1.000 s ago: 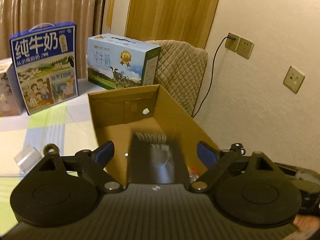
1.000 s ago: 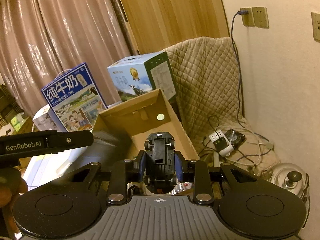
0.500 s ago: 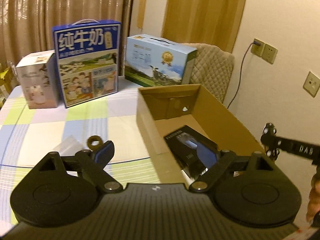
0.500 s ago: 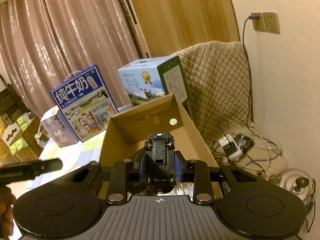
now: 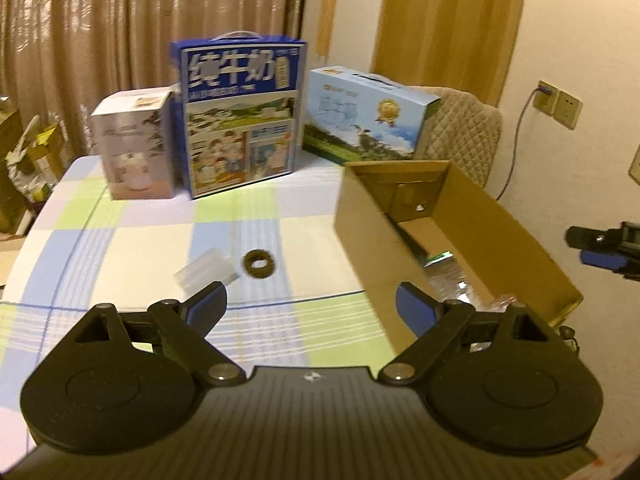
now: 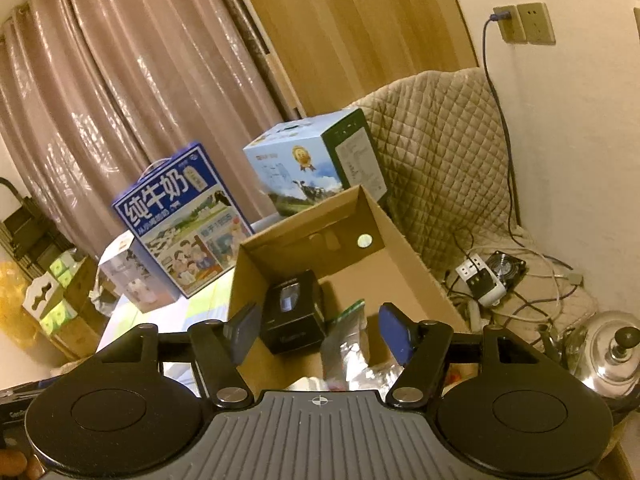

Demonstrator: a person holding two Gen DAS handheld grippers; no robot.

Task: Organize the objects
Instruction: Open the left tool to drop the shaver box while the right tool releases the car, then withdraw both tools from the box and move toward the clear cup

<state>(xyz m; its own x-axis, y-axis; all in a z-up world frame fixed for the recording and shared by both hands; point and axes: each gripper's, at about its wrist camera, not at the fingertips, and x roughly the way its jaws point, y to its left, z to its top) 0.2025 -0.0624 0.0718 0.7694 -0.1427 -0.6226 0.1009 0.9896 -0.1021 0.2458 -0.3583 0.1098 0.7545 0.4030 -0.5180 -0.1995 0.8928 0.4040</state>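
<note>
Both grippers spread and empty by the carton.

The left gripper [image 5: 311, 307] hangs over the table's [image 5: 120, 256] near edge; the right gripper [image 6: 320, 330] is over the carton [image 6: 404, 248], where a black box [image 6: 294, 312] and plastic bags [image 6: 348, 336] lie. A ring [image 5: 259, 264] lies mid-table. At the far edge, a blue box [image 5: 240, 116] reads "纯牛奶".

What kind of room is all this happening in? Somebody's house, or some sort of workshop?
Most likely a room in someone's home. Long curtains hang behind a table with a checked cloth, milk gift cartons stand on it, and a quilted chair cover and a metal kettle sit by the wall.
</note>
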